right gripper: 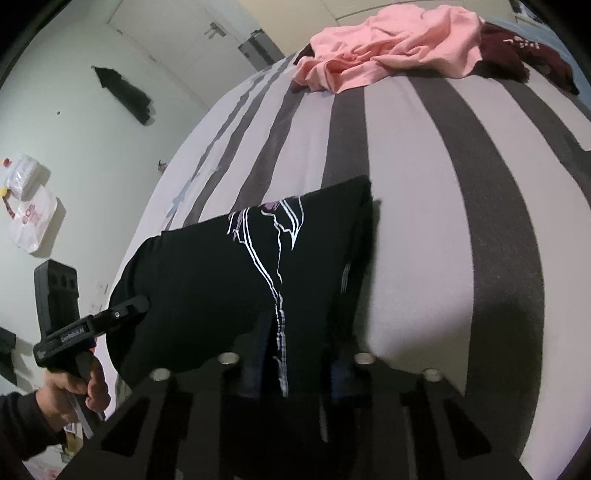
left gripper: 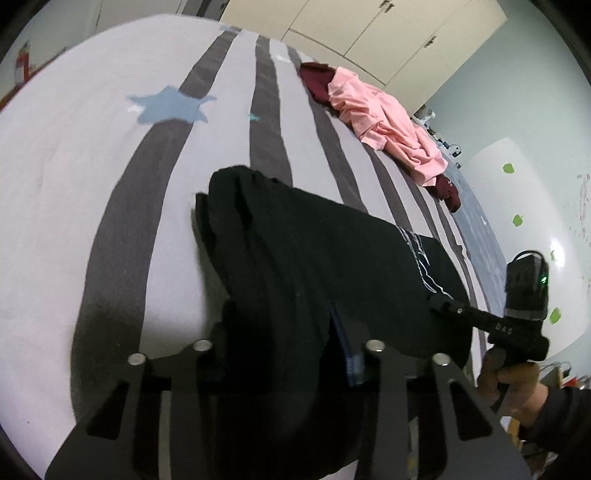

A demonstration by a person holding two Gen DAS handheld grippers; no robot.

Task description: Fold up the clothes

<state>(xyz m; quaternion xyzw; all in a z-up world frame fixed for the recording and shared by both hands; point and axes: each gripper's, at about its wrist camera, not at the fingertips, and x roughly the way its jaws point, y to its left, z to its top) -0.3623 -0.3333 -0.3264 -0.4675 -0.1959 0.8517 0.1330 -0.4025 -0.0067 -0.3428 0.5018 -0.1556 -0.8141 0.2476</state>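
Observation:
A black garment (left gripper: 295,229) with a white line print lies folded on the striped bed sheet (left gripper: 74,184), with its near edge lifted. In the left wrist view its cloth drapes over my left gripper (left gripper: 291,332), hiding the fingertips, and the jaws are shut on it. My right gripper (left gripper: 439,308) grips the same edge further right, with a hand (left gripper: 513,376) on its handle. In the right wrist view the black garment (right gripper: 221,266) runs between the blue pads (right gripper: 258,354) of my right gripper (right gripper: 295,354), which is shut on the cloth. My left gripper (right gripper: 142,302) bites the edge at the left.
A crumpled pink garment (left gripper: 388,122) (right gripper: 388,48) lies over a maroon garment (left gripper: 317,79) (right gripper: 517,51) at the far side of the bed. Cream wardrobe doors (left gripper: 369,29) stand beyond. A door (right gripper: 177,37) and hanging plastic bags (right gripper: 29,210) are on the wall past the bed's left edge.

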